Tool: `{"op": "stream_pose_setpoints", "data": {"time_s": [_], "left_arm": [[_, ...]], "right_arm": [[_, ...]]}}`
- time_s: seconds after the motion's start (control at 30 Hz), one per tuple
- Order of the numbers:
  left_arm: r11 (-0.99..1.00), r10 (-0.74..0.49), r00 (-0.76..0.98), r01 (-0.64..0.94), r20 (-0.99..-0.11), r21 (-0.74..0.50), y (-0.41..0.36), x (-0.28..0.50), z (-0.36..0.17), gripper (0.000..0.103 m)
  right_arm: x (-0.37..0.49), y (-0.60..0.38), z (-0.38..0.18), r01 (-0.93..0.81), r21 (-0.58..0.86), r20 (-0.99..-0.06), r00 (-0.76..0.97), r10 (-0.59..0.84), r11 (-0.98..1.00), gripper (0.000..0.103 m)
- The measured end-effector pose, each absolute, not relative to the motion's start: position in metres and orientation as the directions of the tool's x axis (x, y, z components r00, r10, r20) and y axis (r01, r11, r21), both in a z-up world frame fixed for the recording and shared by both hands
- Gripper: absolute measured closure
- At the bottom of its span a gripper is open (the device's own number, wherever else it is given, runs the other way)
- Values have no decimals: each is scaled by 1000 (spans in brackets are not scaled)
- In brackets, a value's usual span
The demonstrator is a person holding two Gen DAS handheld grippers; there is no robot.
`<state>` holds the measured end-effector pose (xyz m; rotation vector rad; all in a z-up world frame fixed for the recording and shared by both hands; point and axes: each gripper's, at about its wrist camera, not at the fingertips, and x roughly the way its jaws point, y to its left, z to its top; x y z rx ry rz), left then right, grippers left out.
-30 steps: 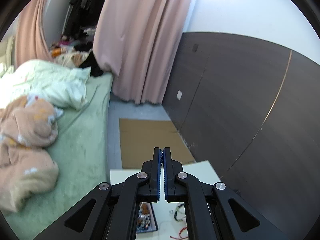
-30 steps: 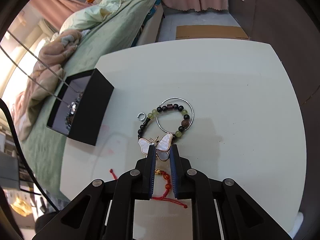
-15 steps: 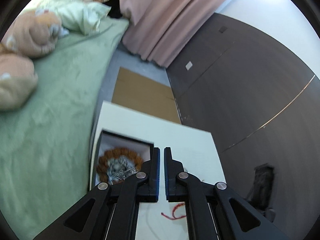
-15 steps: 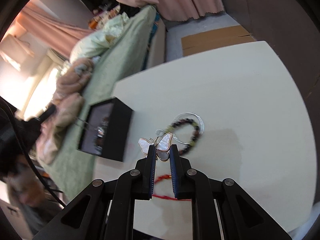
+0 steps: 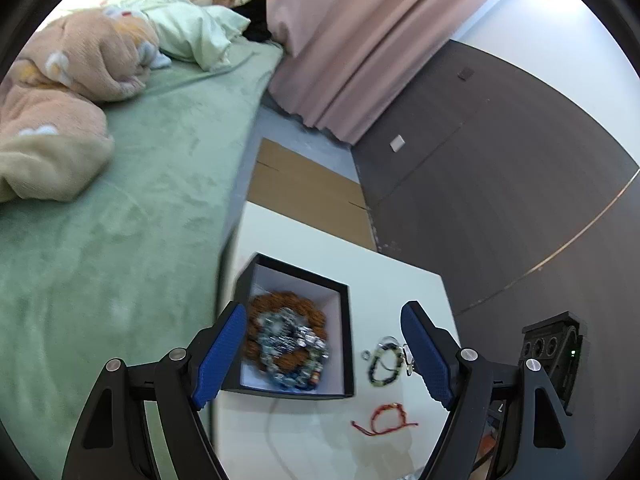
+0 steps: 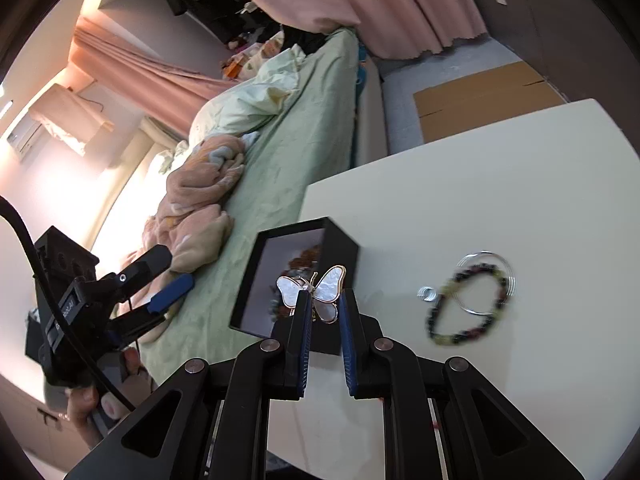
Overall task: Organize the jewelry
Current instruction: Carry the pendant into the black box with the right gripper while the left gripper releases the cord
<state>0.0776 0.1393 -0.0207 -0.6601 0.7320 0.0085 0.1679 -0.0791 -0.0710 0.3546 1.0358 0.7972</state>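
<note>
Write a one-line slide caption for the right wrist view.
Right gripper holds a butterfly brooch near the black jewelry box.

Beyond the tips of the right gripper (image 6: 323, 312), the open top of the black box (image 6: 340, 246) is unobstructed, its walls standing just ahead. To that gripper's right, a beaded bracelet (image 6: 468, 300), a wire hoop (image 6: 506, 276) and a small ring (image 6: 427, 293) are strewn across the white table (image 6: 500, 184); farther out, bare tabletop is seen. The left gripper (image 5: 324, 352) is spread wide above the box, a red cord (image 5: 386, 424) lying below it.
</note>
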Motion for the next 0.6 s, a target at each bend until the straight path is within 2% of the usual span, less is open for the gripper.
{"op": "stream_pose_setpoints", "data": {"time_s": [0.43, 0.47, 0.5, 0.53, 0.6], "left_arm": [[803, -135, 771, -283, -623, -524, 156, 75, -20, 23], [803, -127, 772, -288, -622, -522, 156, 75, -20, 23], [802, -122, 773, -293, -623, -521, 157, 75, -20, 23], [799, -116, 774, -300, -622, -522, 158, 75, -22, 23], [795, -102, 773, -315, -626, -519, 158, 75, -24, 23]], "right_arm": [[173, -17, -74, -441, 644, -567, 275, 777, 626, 87], [176, -13, -76, -435, 644, -571, 274, 774, 629, 75], [178, -10, -79, -426, 644, -584, 262, 768, 635, 54], [179, -11, -81, -415, 645, -593, 259, 763, 642, 47], [180, -17, -82, -395, 638, -598, 286, 749, 661, 44]]}}
